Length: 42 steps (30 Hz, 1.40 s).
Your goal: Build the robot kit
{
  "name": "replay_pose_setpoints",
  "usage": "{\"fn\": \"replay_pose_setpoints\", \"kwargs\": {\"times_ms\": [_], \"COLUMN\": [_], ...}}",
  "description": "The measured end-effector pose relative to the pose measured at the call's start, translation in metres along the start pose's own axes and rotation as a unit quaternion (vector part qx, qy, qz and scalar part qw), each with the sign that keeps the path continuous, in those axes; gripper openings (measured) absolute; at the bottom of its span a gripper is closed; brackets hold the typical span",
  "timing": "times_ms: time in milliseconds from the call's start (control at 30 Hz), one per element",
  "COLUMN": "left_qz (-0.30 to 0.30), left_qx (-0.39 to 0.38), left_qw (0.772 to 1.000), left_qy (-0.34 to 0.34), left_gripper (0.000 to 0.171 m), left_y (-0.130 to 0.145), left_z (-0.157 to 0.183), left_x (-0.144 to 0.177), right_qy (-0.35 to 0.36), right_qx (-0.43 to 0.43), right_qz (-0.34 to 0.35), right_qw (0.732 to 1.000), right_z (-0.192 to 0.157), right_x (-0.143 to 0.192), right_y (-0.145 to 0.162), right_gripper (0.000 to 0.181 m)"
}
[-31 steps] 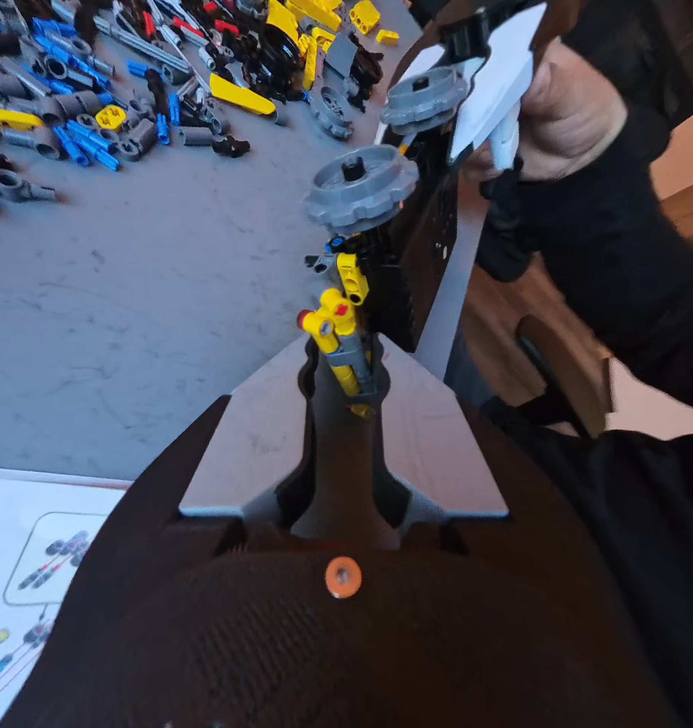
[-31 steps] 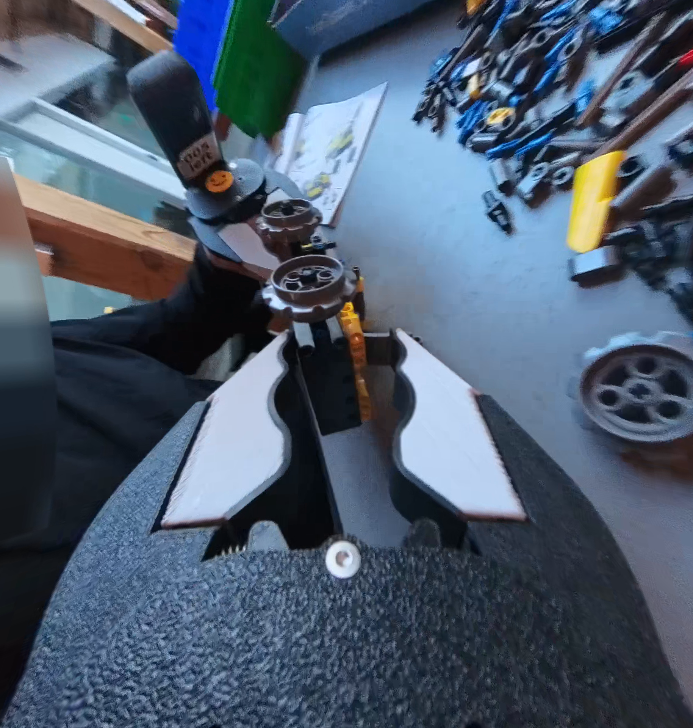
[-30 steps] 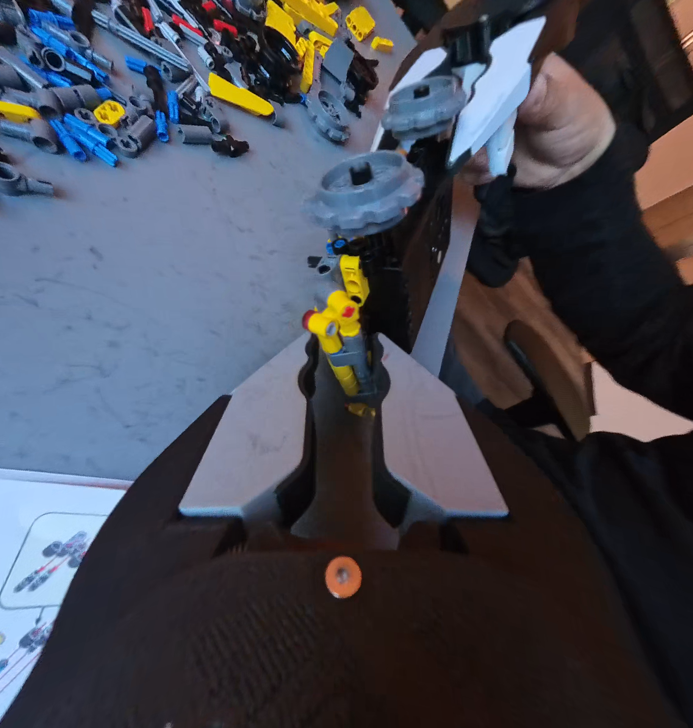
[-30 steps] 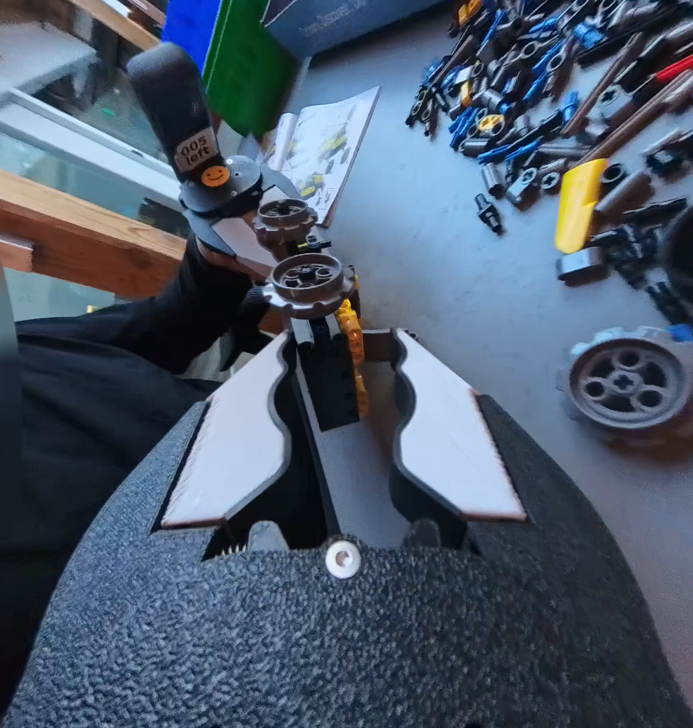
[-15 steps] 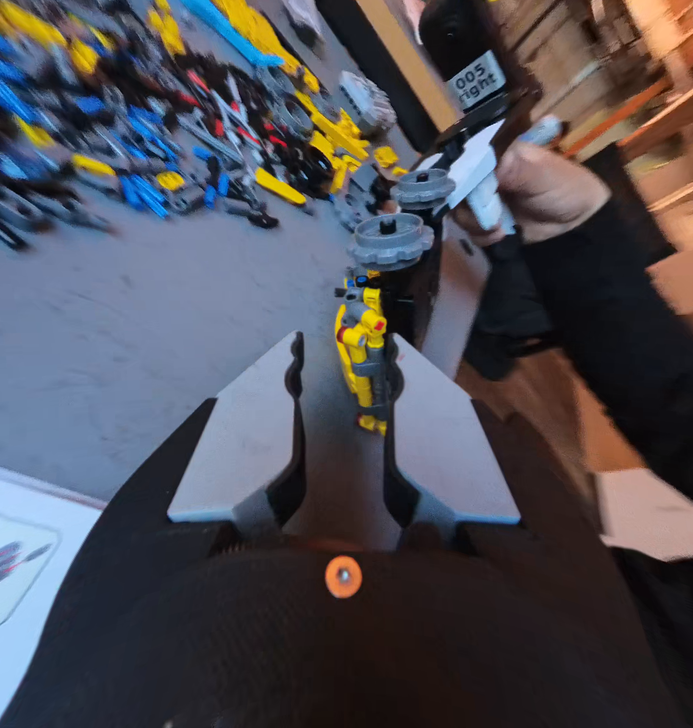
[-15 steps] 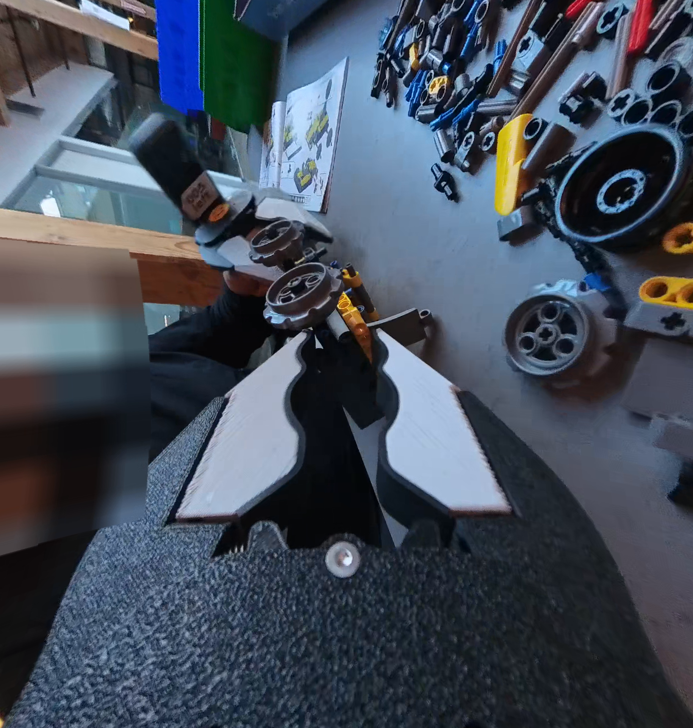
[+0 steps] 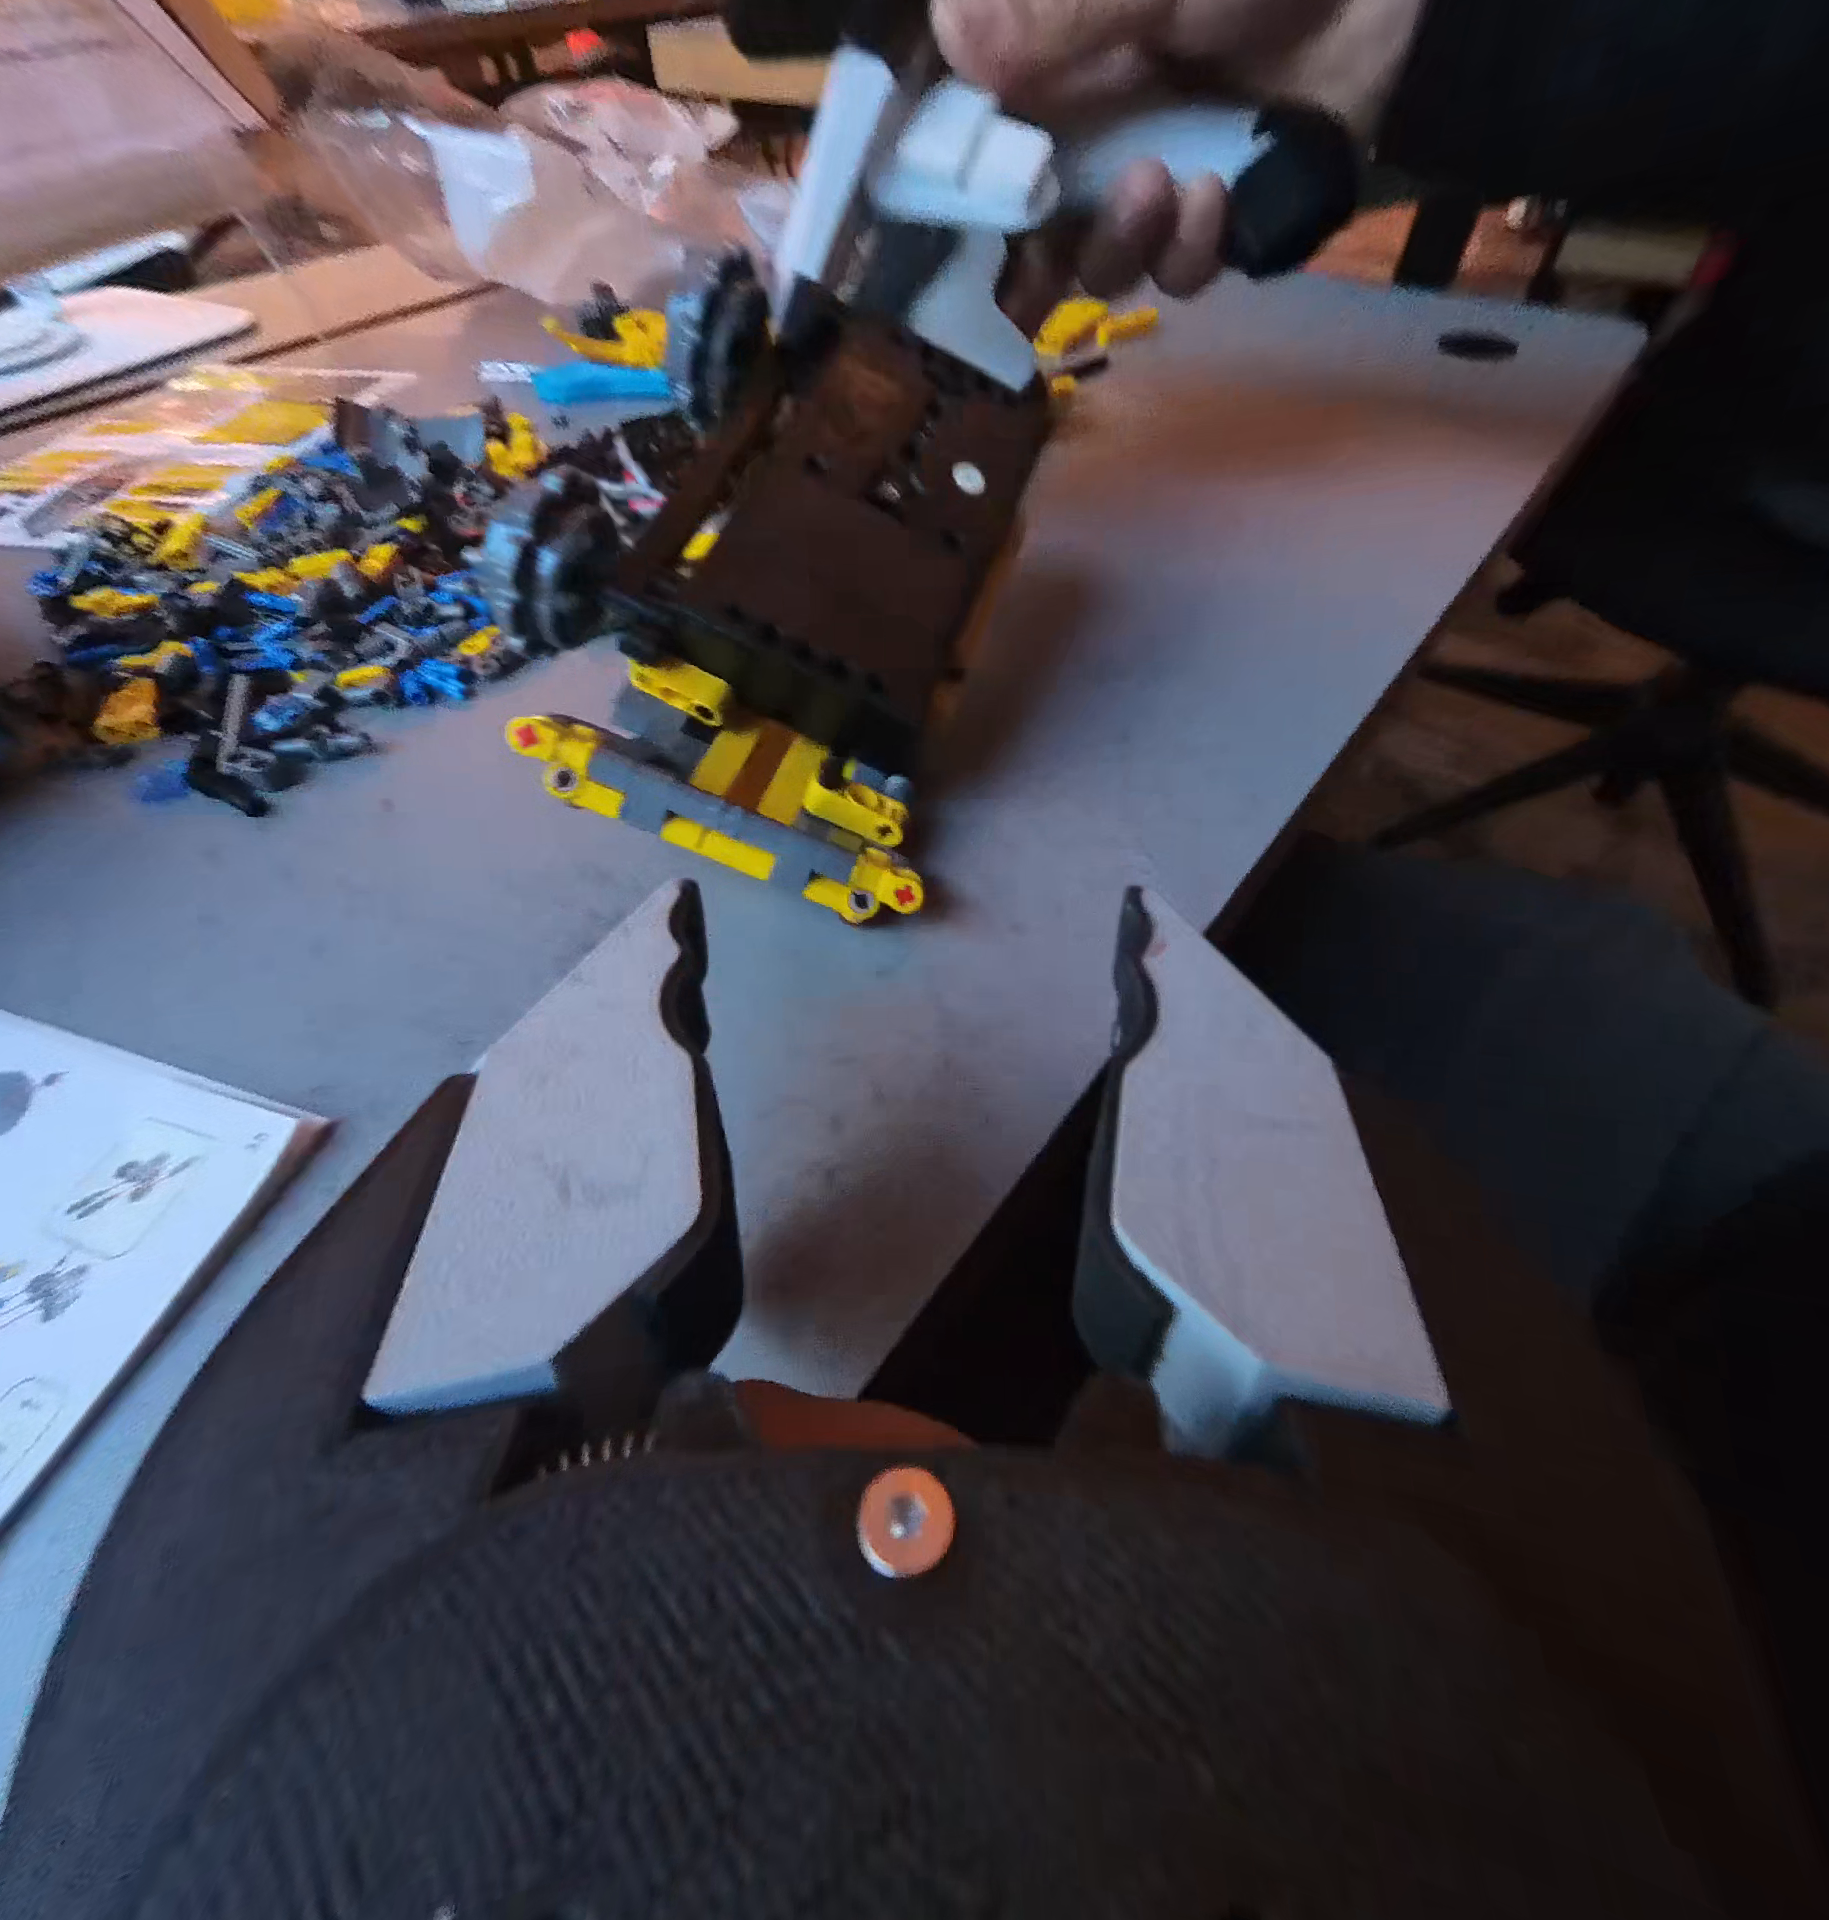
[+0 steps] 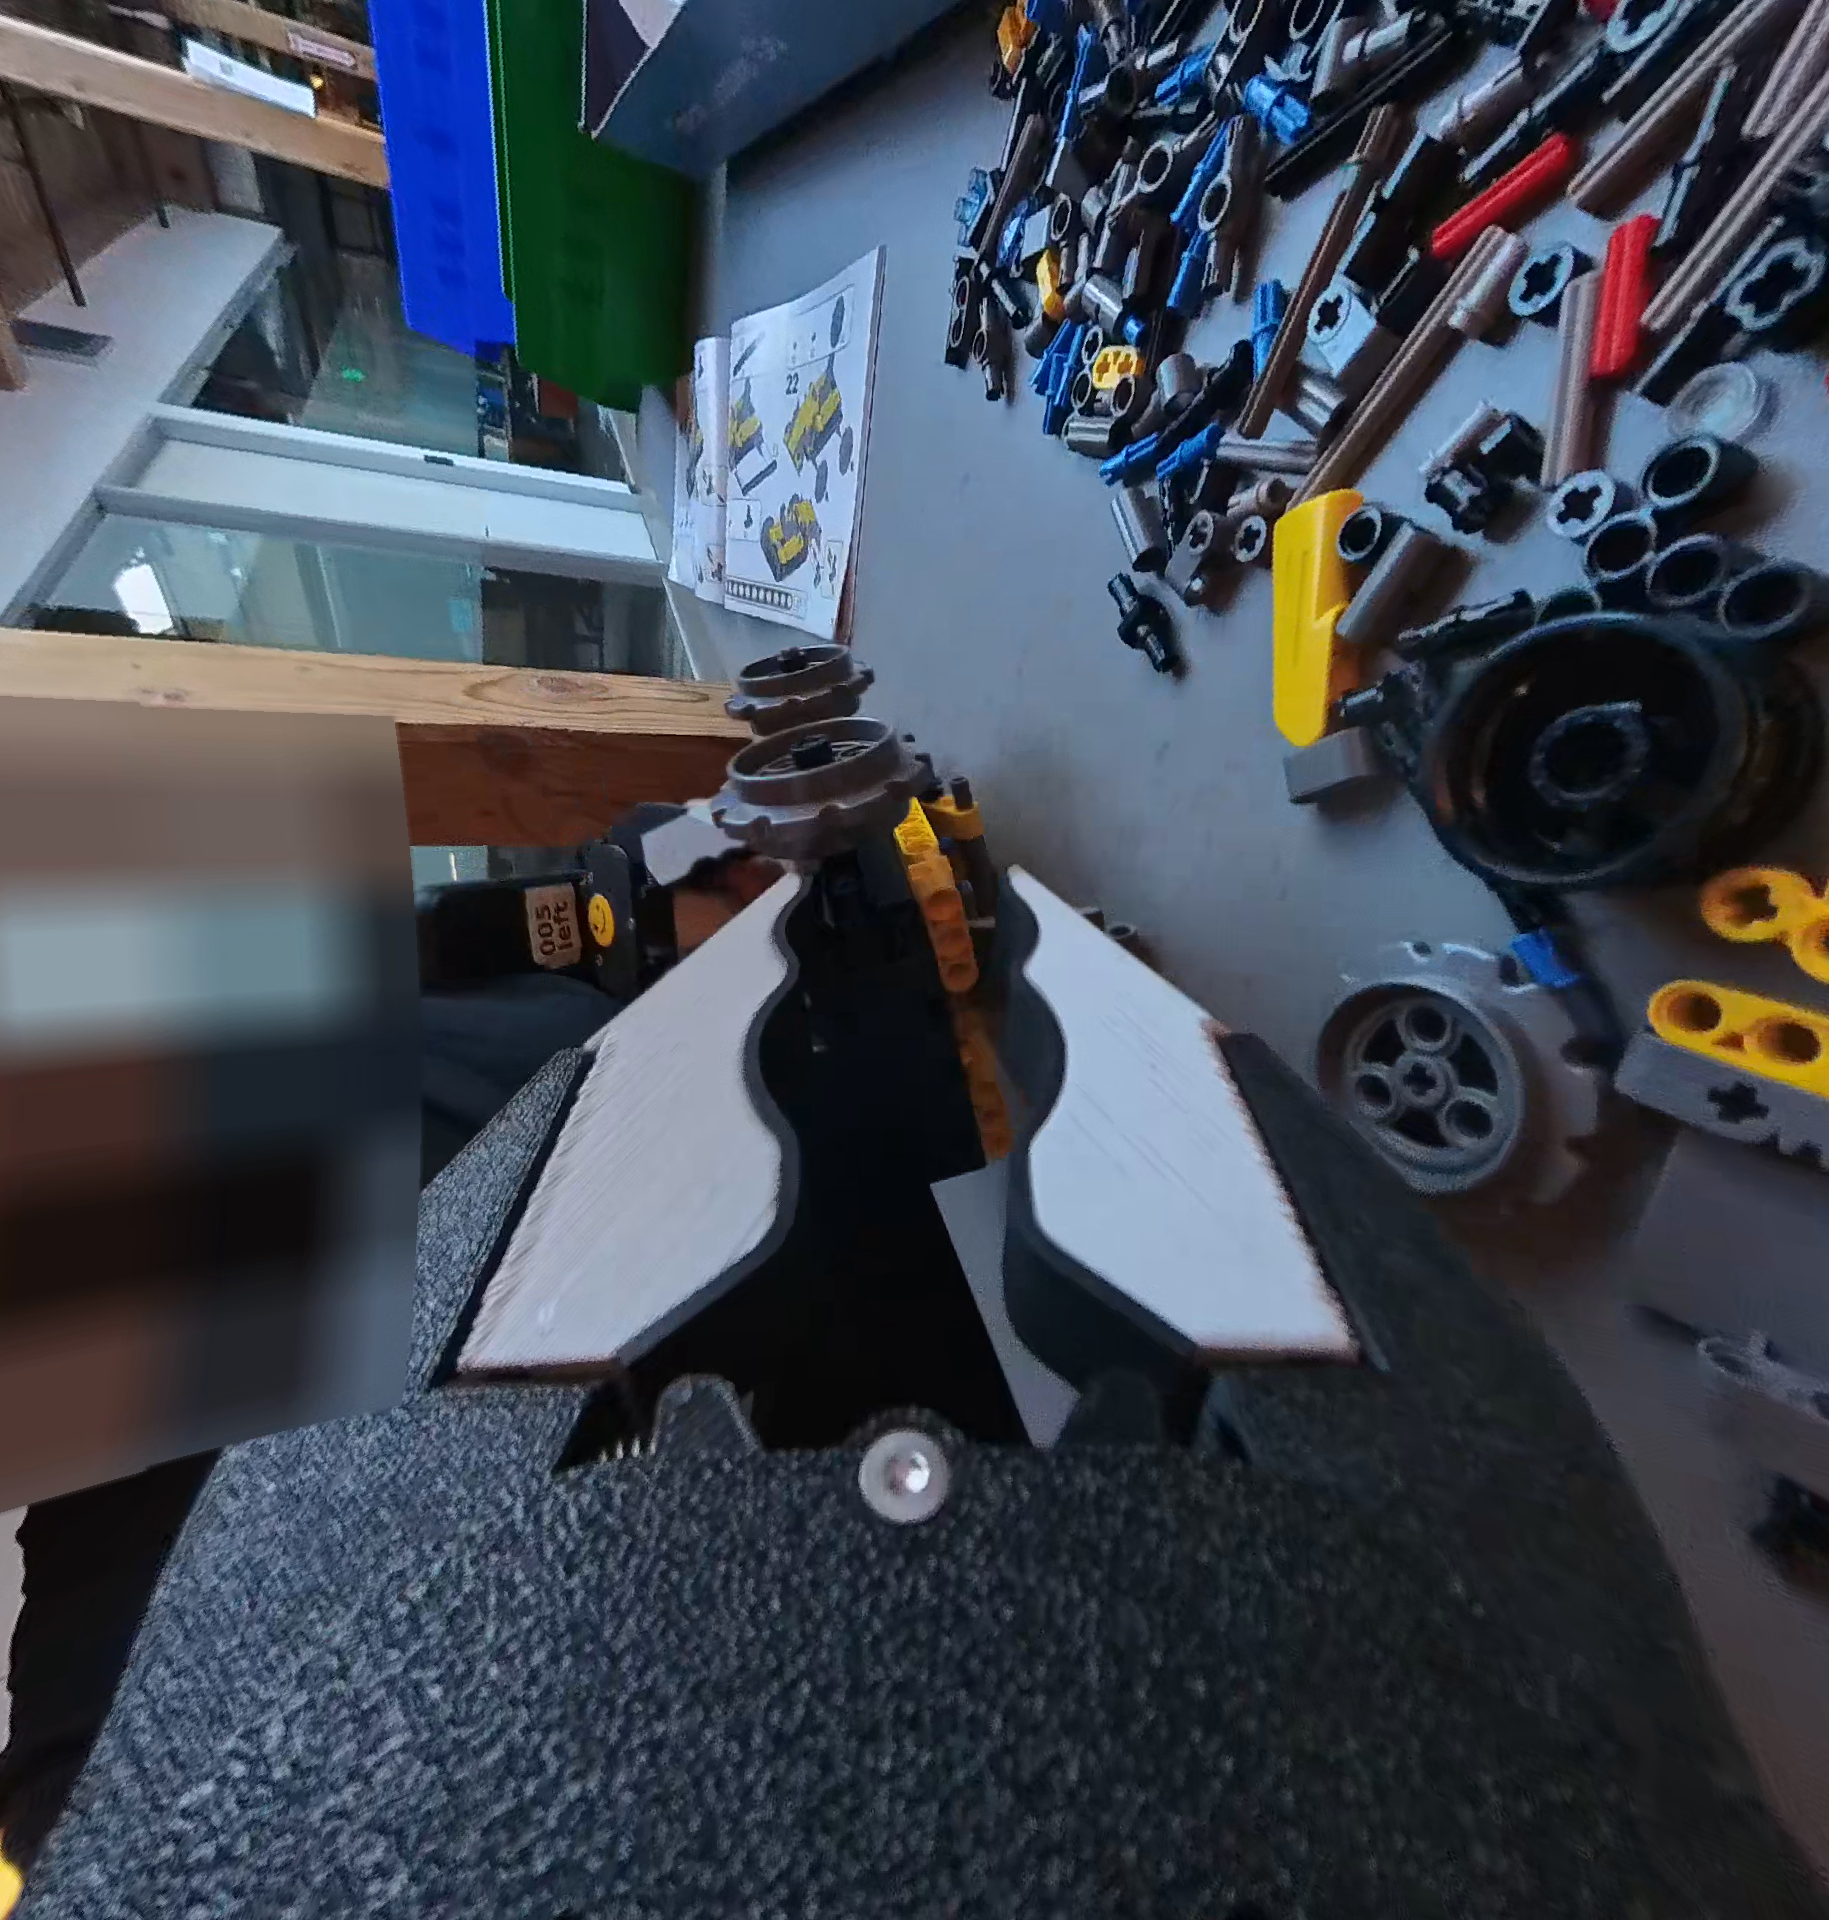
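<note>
Clamping the black model (image 8: 868, 1039), the right gripper (image 8: 905, 894) tips its yellow end onto the table (image 7: 266, 935). At six o'clock, the left gripper (image 7: 905, 914) gapes empty, model (image 7: 848, 582) just ahead.

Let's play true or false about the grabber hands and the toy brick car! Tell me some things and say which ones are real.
1. The left gripper is open and holds nothing. True.
2. The right gripper is shut on the black and yellow brick model. True.
3. The brick model has no wheels on it. False: two grey toothed wheels sit on its side.
4. The instruction booklet lies closed on the floor. False: it lies open on the grey table.
5. A pile of loose brick parts lies on the table. True.
6. The big black tyre is mounted on the model. False: it lies apart, among the loose parts.
</note>
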<state>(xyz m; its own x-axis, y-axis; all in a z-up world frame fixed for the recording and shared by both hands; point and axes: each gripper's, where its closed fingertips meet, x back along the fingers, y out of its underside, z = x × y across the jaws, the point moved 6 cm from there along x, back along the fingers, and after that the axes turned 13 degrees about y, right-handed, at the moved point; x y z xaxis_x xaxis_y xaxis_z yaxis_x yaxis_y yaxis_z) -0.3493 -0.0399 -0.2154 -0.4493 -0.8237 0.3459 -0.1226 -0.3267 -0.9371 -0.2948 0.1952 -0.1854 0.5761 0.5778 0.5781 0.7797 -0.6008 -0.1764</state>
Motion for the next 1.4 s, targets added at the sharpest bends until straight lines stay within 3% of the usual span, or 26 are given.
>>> {"fn": "replay_pose_setpoints", "kwargs": {"times_ms": [267, 667, 867, 1067, 1233, 1400], "left_qz": [0.008, 0.013, 0.047, 0.036, 0.02, 0.017], "left_qx": [0.013, 0.017, 0.061, 0.144, 0.101, 0.135], "left_qw": [0.999, 0.999, 0.997, 0.988, 0.995, 0.99], "left_qy": [0.034, 0.031, 0.013, 0.037, 0.012, 0.039], "left_gripper": [0.069, 0.069, 0.065, 0.066, 0.067, 0.059], "left_y": [0.003, 0.002, -0.024, -0.015, -0.011, -0.012], "left_z": [0.002, 0.001, -0.02, -0.03, -0.025, -0.027], "left_x": [-0.002, -0.001, 0.021, 0.011, 0.005, 0.004], "right_qy": [-0.001, -0.02, -0.017, -0.007, 0.024, 0.054], "right_qx": [0.003, 0.022, 0.051, 0.132, 0.23, 0.316], "right_qz": [-0.007, 0.023, 0.033, 0.055, 0.087, 0.113], "right_qw": [1.0, 0.999, 0.998, 0.99, 0.969, 0.94], "right_z": [0.002, 0.0, -0.005, -0.018, -0.034, -0.048], "right_x": [-0.009, -0.01, -0.007, -0.008, -0.008, -0.009], "right_y": [-0.002, 0.009, 0.015, 0.024, 0.039, 0.053], "right_gripper": [0.026, 0.024, 0.022, 0.019, 0.015, 0.011]}}
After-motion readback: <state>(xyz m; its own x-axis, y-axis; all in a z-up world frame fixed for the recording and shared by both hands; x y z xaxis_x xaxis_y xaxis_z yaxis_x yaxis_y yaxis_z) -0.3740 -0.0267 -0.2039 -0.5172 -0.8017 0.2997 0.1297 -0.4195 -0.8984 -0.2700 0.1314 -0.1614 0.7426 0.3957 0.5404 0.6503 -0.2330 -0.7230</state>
